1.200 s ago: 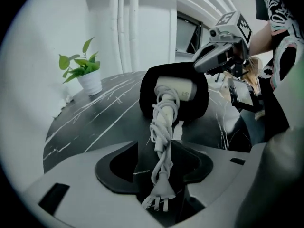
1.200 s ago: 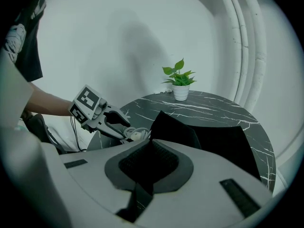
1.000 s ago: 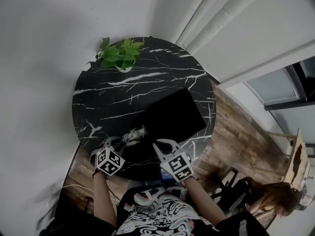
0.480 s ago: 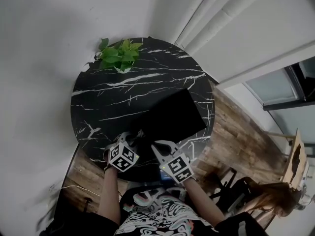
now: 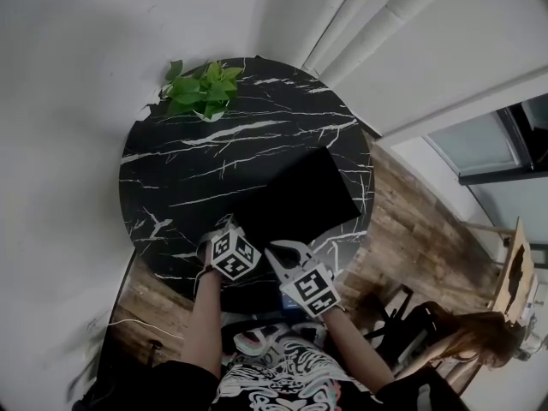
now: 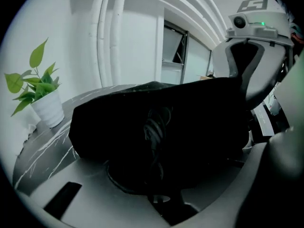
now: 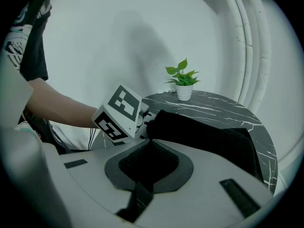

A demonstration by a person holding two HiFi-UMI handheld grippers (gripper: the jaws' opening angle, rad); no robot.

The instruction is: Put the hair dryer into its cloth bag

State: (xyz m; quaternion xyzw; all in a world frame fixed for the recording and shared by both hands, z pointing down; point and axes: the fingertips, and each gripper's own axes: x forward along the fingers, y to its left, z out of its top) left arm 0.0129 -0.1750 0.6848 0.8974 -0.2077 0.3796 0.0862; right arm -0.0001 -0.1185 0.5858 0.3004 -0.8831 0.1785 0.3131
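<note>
A black cloth bag (image 5: 304, 191) lies flat on the round black marble table (image 5: 180, 169), right of its middle. My right gripper (image 5: 284, 252) is shut on the bag's near edge (image 7: 159, 122) and holds it up a little. In the left gripper view a black hair dryer (image 6: 156, 146) with a coiled cord (image 6: 154, 127) fills the space between the jaws, right at the bag's mouth (image 6: 142, 94). My left gripper (image 5: 229, 231) is shut on it, close beside the right gripper (image 6: 251, 46). The left gripper's marker cube (image 7: 121, 110) sits against the bag's near corner.
A small potted plant (image 5: 201, 92) stands at the table's far left rim. White pipes (image 5: 368, 15) run up the wall behind. Wooden floor (image 5: 411, 247) lies to the right, with dark furniture (image 5: 402, 324) near my right side.
My left gripper has moved rightwards along the table's near edge, up to the bag's mouth beside the right gripper. The right gripper has kept still.
</note>
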